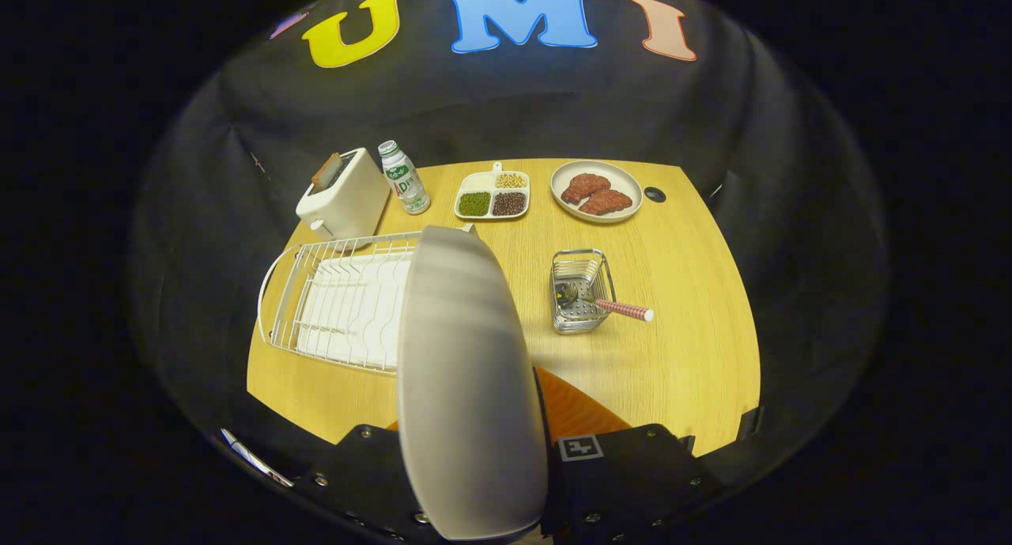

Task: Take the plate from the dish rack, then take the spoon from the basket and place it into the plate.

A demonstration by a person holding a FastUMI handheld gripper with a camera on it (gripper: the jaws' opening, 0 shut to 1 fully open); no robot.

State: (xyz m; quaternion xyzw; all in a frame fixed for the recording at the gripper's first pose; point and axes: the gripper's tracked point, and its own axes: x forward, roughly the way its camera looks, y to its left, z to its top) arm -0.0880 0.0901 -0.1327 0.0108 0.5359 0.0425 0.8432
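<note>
Tool (pixel 506 482) grips plate (pixel 466 387) edge-on, upright, above table (pixel 680 355).

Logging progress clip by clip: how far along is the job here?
Done: the plate is out of the rack, which looks bare. In hand: it stands on edge between the fingers, seemingly gripped, above the table. Left: set it down, then move the spoon, still in the basket, onto it.
</note>
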